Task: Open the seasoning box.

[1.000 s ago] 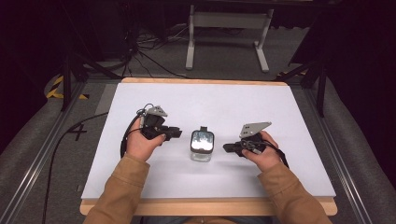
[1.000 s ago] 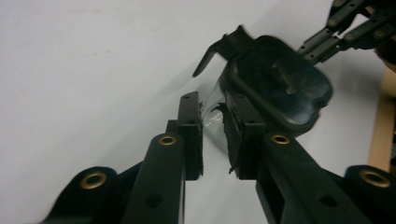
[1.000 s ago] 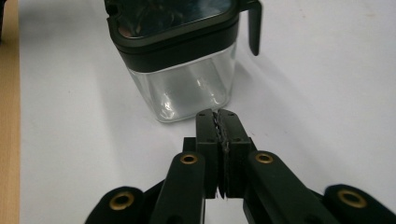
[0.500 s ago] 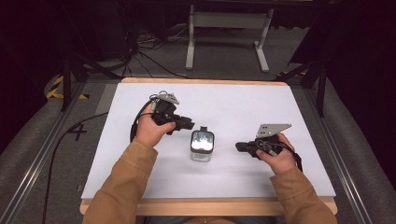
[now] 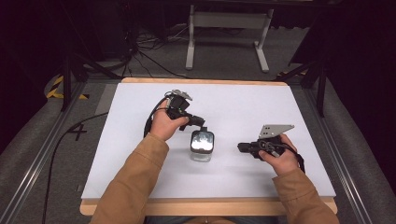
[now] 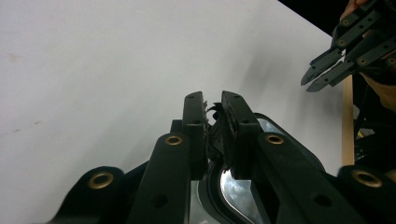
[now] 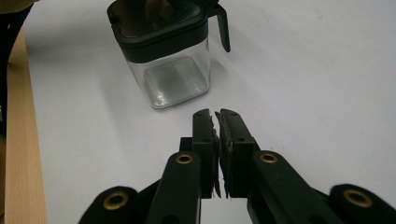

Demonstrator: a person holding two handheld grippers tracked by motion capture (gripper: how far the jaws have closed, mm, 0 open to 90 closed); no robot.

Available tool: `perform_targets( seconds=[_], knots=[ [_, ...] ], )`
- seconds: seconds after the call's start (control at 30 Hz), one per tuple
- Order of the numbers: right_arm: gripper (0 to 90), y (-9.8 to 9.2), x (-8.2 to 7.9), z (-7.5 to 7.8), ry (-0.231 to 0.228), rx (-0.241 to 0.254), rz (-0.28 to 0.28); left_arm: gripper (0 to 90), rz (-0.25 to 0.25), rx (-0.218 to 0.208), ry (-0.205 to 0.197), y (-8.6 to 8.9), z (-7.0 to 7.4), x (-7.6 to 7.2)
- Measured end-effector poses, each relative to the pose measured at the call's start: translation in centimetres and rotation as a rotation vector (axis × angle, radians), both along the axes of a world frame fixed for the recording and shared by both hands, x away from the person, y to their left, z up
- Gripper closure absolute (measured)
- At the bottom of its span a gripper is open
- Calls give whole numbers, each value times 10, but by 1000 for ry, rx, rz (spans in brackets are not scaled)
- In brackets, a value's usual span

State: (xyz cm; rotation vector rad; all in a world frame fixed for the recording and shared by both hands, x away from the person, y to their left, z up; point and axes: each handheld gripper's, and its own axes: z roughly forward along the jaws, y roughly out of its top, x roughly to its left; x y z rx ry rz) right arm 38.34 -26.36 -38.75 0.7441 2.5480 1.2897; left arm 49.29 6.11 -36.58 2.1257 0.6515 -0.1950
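- A white table [image 5: 280,107] is seen from the high view, with a wooden edge [image 5: 205,204] along the person's side.
- A small clear jar [image 5: 201,145] with a black lid [image 7: 159,28] stands upright near the middle of the table, between the two hands.
- The left gripper [image 5: 201,124] is held by the left hand [image 5: 167,124] just behind the jar, reaching in from the jar's far left, its tip at the lid's rear rim.
- In the left gripper view, the left gripper [image 6: 213,109] is seen right above the lid [image 6: 280,140]; its jaws stand nearly together, with a narrow gap in which a small black part of the lid appears to be pinched, though the contact cannot be made out for certain.
- The glossy lid top [image 6: 236,191] is seen directly under those jaws.
- The right gripper [image 5: 240,147] is held by the right hand [image 5: 280,158] to the right of the jar, apart from it, pointed toward it.
- In the right gripper view, the right gripper [image 7: 217,114] is seen with jaws pressed almost together and nothing between them; its torn pads [image 7: 224,140] nearly touch.
- The jar [image 7: 170,70] stands ahead of those jaws, not touched by them; it looks empty through its clear wall.
- A grey plate [image 5: 275,129] rides on top of the right gripper.
- Tan sleeves [image 5: 135,182] cover both forearms.
- Beyond the table, a grey stand [image 5: 226,21] and cables [image 5: 140,56] lie on the floor.
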Motion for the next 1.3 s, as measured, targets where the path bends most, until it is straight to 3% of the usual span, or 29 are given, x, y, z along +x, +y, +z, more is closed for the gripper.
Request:
perform_targets(
  seconds=[0.27,0.77,1.07,1.3],
  knots=[
    [850,2,0,-2,6,4,8,885,-15,-24,22,-4,-5,2],
    [843,9,-2,-2,2,5,30,893,-11,-23,35,-4,-5,4],
    [877,31,-9,0,-17,2,70,893,-11,-30,41,-4,-6,5],
    [896,50,-14,-1,-12,31,107,892,-14,-41,51,-4,-8,6]
  ],
)
